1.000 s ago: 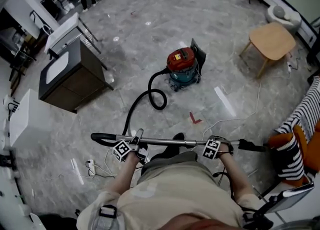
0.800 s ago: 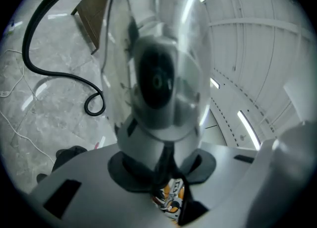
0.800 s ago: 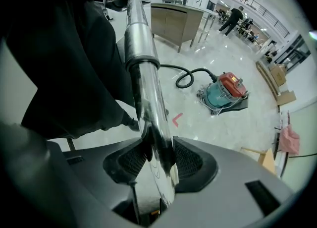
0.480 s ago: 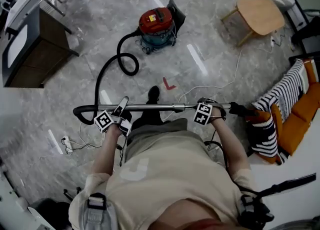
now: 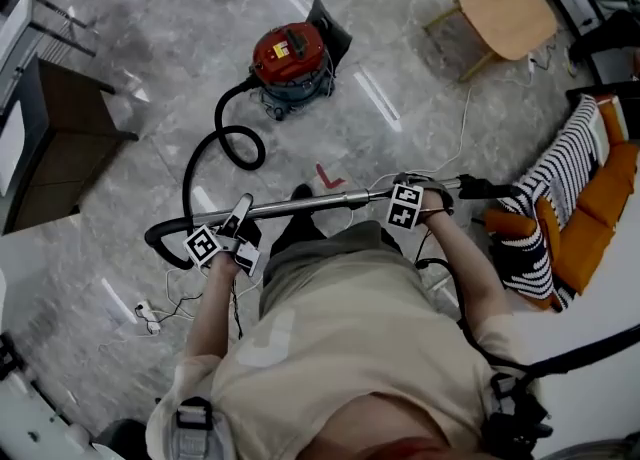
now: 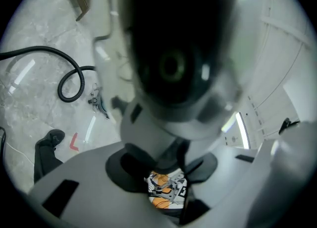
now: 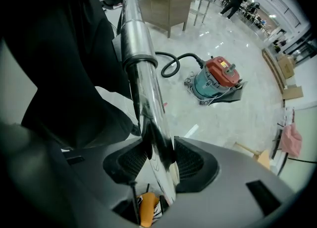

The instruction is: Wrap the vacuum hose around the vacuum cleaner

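Note:
The red-topped vacuum cleaner (image 5: 290,56) stands on the marble floor ahead of me, also in the right gripper view (image 7: 218,76). Its black hose (image 5: 225,138) loops once on the floor and curves up to the wand's bent handle end. I hold the metal wand (image 5: 320,203) crosswise in front of the person's body. My left gripper (image 5: 242,223) grips the grey handle end, which fills the left gripper view (image 6: 168,157); its jaws are opening, with the handle still between the pads. My right gripper (image 5: 428,191) is shut on the shiny tube (image 7: 141,58).
A wooden stool (image 5: 505,13) stands far right. A dark cabinet (image 5: 50,138) is at the left. A striped and orange seat (image 5: 580,208) is close on the right. White cables (image 5: 160,308) lie near my left foot, and a red mark (image 5: 325,178) is on the floor.
The head view has swung, so the vacuum cleaner sits further left and higher in frame. The wand stays in both grippers and now slants, its right end higher.

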The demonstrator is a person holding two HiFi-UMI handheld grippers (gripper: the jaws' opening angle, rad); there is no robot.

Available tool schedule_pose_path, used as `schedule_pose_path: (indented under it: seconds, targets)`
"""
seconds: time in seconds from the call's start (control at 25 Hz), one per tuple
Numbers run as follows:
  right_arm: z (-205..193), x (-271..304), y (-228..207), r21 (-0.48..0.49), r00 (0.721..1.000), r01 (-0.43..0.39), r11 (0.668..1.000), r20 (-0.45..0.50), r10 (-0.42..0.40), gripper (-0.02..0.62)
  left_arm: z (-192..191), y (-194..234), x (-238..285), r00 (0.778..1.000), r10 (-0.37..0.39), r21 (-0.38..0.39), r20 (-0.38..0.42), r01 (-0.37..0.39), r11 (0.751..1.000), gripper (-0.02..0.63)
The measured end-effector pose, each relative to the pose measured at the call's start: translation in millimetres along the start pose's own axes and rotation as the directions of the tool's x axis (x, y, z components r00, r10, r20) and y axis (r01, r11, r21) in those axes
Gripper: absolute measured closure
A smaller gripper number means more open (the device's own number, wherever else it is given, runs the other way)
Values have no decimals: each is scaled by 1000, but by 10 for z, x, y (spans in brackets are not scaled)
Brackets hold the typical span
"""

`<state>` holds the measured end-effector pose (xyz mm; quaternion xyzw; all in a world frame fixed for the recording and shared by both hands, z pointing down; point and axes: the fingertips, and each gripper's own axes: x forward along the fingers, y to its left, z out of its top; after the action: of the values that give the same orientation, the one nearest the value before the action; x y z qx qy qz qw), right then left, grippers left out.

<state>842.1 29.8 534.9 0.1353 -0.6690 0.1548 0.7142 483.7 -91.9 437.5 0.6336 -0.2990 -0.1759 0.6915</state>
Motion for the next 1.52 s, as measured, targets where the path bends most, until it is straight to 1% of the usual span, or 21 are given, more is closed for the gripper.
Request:
schedule_pose_path:
  seconds: [0.16,0.28,0.32,0.4,0.48,0.52,0.6,0.72,0.8,0.88,0.96,1.04,1.12,1.2,1.24,1.32,1.36,1.4,1.44,1.48,1.52]
  targets:
    - [39,82,-344,-62,1000,3,998,8,-3,448,45,-83,126,999,9,-18,52,-8,1000,476]
    - [35,139,-655,-151,999,13,988,33,-8,448,-28,-72,161,990,50,-20,133,-47,999,476]
    - [6,122,-787,-185,999,25,982,44,-17,448,-90,-92,180,984,61,-32,167,-56,998,476]
    - [-112,52,-1005,-258,997,56,964,68,-39,448,-326,-149,182,969,81,-95,235,-60,994,474]
    - [-334,-29,-1170,-335,994,93,937,89,-67,448,-708,-167,176,948,109,-176,298,-57,983,469]
    - [-435,-69,-1255,-373,992,113,921,101,-81,448,-891,-179,181,937,125,-197,327,-62,978,469]
    - [-511,-165,-1429,-444,985,157,882,137,-106,446,-1134,-272,181,911,155,-186,383,-88,979,460]
    - [-583,-296,-1655,-518,973,219,827,181,-144,446,-1449,-426,224,878,191,-155,438,-136,978,399]
    - [-647,-335,-1757,-538,965,253,804,203,-168,446,-1708,-467,262,872,206,-146,444,-156,977,389]
    - [-636,-381,-1868,-568,956,287,771,225,-190,443,-1990,-486,289,875,227,-127,428,-190,974,386]
    - [-605,-448,-2022,-612,947,316,725,245,-207,440,-2315,-494,371,896,253,-99,366,-232,968,354]
    - [-619,-488,-2250,-631,940,339,698,255,-226,437,-2543,-464,543,932,261,-83,253,-247,965,345]
    - [-685,-494,-2484,-611,935,354,708,245,-255,436,-2550,-396,744,959,250,-82,135,-241,967,347]
    - [-703,-509,-2649,-591,933,361,721,228,-280,434,-2495,-344,886,970,241,-76,26,-238,968,347]
    - [-697,-524,-2742,-594,932,362,719,218,-289,434,-2512,-366,960,977,213,-70,-32,-214,974,347]
    - [-705,-558,-3002,-618,933,355,701,186,-308,433,-2609,-563,1133,983,80,-54,-164,-90,994,347]
    - [-704,-570,-3141,-627,934,347,697,165,-317,432,-2597,-720,1190,971,2,-35,-237,-10,999,347]
    - [-695,-573,-3266,-628,935,339,700,142,-325,431,-2511,-888,1219,947,-62,-1,-314,65,998,347]
    - [-685,-573,-3379,-626,936,330,706,120,-332,431,-2370,-1044,1240,917,-102,48,-387,130,990,347]
    - [-684,-577,-3489,-625,935,324,710,98,-340,430,-2205,-1162,1276,887,-114,104,-448,178,978,347]
    - [-690,-598,-3600,-630,933,319,708,78,-351,430,-2034,-1229,1337,865,-101,165,-491,206,965,347]
